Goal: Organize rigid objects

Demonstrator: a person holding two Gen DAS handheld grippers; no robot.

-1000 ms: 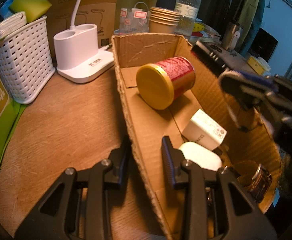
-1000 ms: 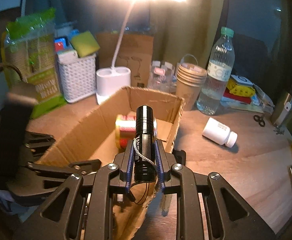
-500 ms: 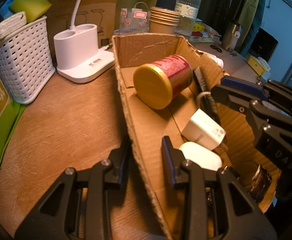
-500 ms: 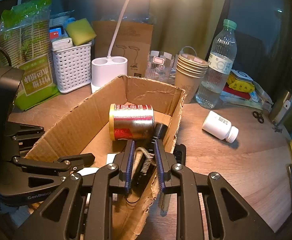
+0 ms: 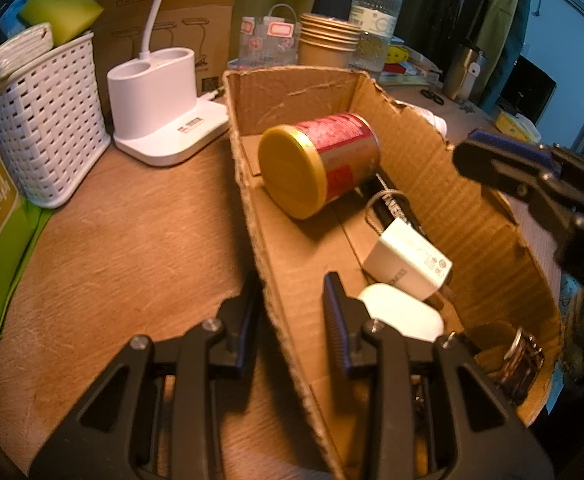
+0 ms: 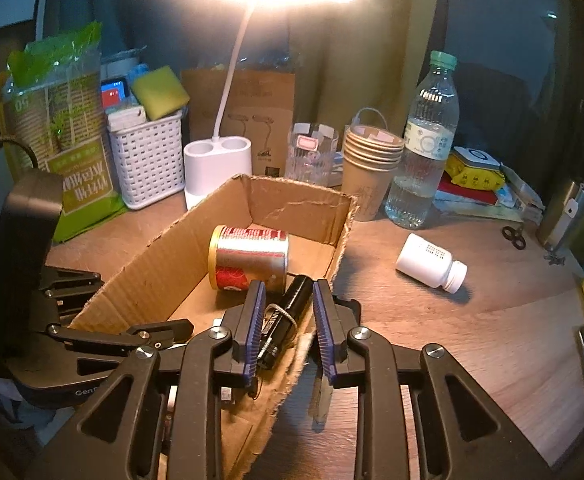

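Two grippers meet at one cardboard box (image 6: pixel 299 204) on the worktop (image 6: pixel 471 320): the left gripper (image 5: pixel 292 300) holds its jaws clamped on the box's side wall. The right gripper (image 6: pixel 286 312) has just been opening its jaws, which now stand apart over the black flashlight (image 6: pixel 292 308), released and lying in the box at 5 o'clock of the red can (image 6: pixel 252 258). A white pill bottle (image 6: pixel 431 264) lies outside, at 3 o'clock of the box.
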